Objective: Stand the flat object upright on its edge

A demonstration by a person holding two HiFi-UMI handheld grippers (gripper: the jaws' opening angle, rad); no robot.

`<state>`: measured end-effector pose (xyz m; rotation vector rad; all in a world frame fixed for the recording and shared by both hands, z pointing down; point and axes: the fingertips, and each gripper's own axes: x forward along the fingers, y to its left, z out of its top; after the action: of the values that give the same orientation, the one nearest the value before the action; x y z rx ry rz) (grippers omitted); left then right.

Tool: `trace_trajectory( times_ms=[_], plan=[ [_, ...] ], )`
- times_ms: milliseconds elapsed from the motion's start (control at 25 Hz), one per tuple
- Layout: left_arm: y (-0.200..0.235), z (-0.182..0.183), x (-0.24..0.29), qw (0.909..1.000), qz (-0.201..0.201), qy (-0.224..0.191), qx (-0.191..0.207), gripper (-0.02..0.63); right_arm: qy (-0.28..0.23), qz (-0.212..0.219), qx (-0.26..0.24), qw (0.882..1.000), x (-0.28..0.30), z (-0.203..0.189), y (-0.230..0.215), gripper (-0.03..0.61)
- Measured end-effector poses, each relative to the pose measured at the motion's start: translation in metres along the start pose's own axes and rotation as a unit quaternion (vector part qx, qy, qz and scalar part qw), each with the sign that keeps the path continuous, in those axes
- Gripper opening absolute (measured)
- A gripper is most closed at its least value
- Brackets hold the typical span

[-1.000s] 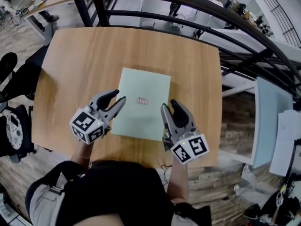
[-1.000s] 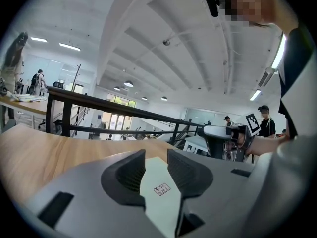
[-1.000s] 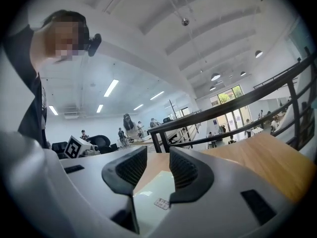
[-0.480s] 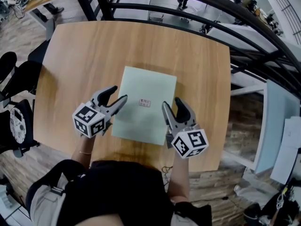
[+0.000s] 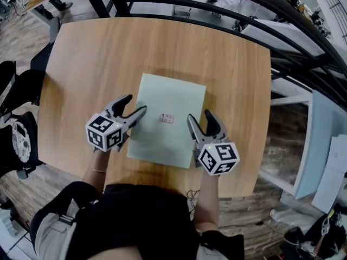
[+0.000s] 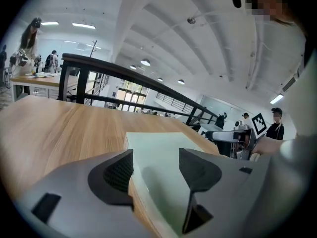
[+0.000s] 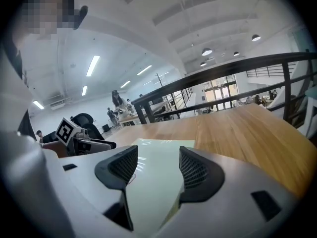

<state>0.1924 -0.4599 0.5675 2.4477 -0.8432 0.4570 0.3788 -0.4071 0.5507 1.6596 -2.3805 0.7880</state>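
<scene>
Lab mezzanine (railing (image 6: 124, 69), workbenches (image 6: 32, 78))

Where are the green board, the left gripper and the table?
green board (image 5: 172, 96): head view, bare top face.
left gripper (image 5: 136, 104): head view, midway between its fingertips.
table (image 5: 108, 53): head view, bare wood beyond the board.

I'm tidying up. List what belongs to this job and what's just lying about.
In the job: pale green board, left gripper, right gripper (jaws have just been opening, a board edge between each pair), wooden table.
Lying about: black railing, black chair.
</scene>
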Motion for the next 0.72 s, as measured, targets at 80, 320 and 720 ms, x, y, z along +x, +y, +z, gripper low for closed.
trace_trajectory(
  times_ms=[80, 320, 720],
  plan=[
    [0.005, -0.006, 0.005, 0.9999, 0.002, 0.012, -0.007, 0.278, 0.013, -0.002, 0.006, 1.000, 0.005, -0.007, -0.005, 0.252],
    [0.013, -0.019, 0.015, 0.9993, 0.003, 0.032, -0.021, 0.287, 0.039, -0.003, 0.020, 0.999, 0.017, -0.025, -0.014, 0.258],
    [0.023, -0.031, 0.031, 0.9976, 0.000, 0.049, -0.050, 0.291, 0.070, -0.009, 0.045, 0.996, 0.032, -0.046, -0.031, 0.262]
  ],
)
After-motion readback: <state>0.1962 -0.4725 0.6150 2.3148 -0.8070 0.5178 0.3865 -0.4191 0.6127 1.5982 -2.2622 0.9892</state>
